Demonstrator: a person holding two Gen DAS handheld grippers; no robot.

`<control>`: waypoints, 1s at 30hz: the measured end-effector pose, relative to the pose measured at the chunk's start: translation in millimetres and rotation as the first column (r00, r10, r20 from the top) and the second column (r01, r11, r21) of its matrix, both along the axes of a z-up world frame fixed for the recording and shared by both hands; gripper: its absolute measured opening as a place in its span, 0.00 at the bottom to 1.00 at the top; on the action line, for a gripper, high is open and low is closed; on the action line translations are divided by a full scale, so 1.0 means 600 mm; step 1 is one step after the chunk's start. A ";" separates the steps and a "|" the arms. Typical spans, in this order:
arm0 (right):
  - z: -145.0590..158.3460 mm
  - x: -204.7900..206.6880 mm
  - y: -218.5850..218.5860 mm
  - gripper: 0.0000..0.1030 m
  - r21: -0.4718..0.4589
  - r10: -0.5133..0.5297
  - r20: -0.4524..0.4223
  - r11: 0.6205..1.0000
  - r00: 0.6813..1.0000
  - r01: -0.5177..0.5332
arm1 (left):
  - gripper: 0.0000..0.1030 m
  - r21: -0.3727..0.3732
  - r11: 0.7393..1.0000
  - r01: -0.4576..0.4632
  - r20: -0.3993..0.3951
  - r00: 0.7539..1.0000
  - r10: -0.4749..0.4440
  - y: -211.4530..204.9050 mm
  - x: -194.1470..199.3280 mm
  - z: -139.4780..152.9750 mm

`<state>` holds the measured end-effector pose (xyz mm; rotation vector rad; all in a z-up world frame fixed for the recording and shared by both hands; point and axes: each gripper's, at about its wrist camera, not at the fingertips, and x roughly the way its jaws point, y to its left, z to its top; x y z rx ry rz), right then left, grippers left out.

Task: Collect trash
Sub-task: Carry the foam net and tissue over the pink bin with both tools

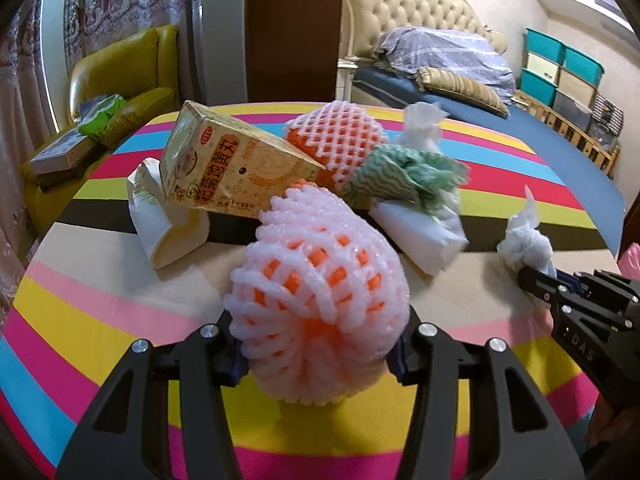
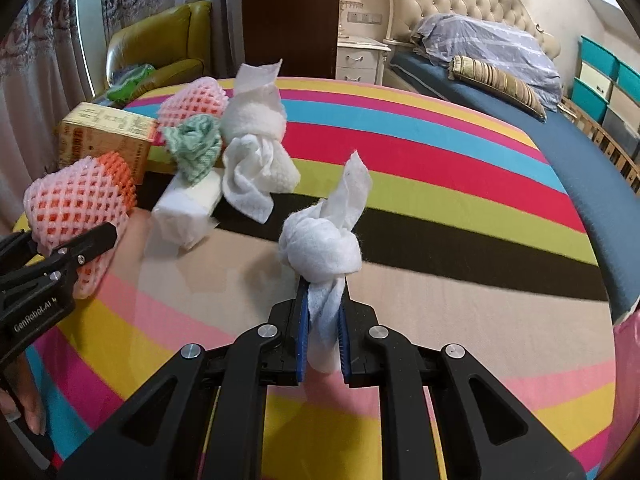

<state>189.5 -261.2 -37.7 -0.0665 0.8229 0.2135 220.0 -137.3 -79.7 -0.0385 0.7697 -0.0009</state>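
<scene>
Two items in hand: I have one piece of trash in each gripper, both held above the striped worktop [image 2: 440, 148].
Left gripper [image 1: 320, 354]: clamped on a foam fruit net with orange inside [image 1: 320, 292]; the blue pads press its two sides. The same net shows at the left edge of the right wrist view [image 2: 80, 208].
Right gripper [image 2: 323, 332]: fully closed on the tail of a knotted white tissue [image 2: 320, 244]; the knot stands just past the fingertips.
Done so far: I judge only these two pick-ups are under way. No bin or bag can be identified in either view, so nothing can be confirmed as deposited.
Left to collect: a yellow medicine box [image 1: 236, 164] leaning on a second foam net [image 1: 340, 136]; a green-patterned cloth wad [image 1: 404, 172]; a white tissue bundle [image 2: 256, 120] behind it; a flat white packet [image 2: 188, 204]; a crushed paper cup [image 1: 164, 216] at the pile's left end.
Pile position: all six lie close together, touching or overlapping, on the far left part of the worktop, well apart from the right gripper's tissue.
Left hand pose: gripper angled downward over the near edge, in front of the pile.
Right hand pose: gripper angled downward alike, beside the left one, near the worktop's middle.
Operator's hand: fingertips visible at the lower left edge of the right wrist view [image 2: 28, 408], on the left tool.
Pink object at the right edge [image 2: 628, 328]: too little visible to identify.
</scene>
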 end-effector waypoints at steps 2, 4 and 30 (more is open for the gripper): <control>0.003 -0.019 -0.009 0.13 0.018 -0.008 0.016 1.000 1.000 0.008 | 0.49 0.001 1.000 0.015 0.012 1.000 -0.015 -0.004 -0.013 0.002; 0.006 -0.037 -0.016 0.13 0.031 -0.013 0.031 0.999 0.999 0.012 | 0.49 0.006 0.999 0.038 0.029 0.999 -0.038 -0.013 -0.031 0.006; 0.022 -0.163 -0.132 0.13 0.060 -0.117 0.089 0.992 0.989 0.112 | 0.49 0.074 0.955 0.288 0.034 0.956 -0.292 -0.135 -0.108 0.000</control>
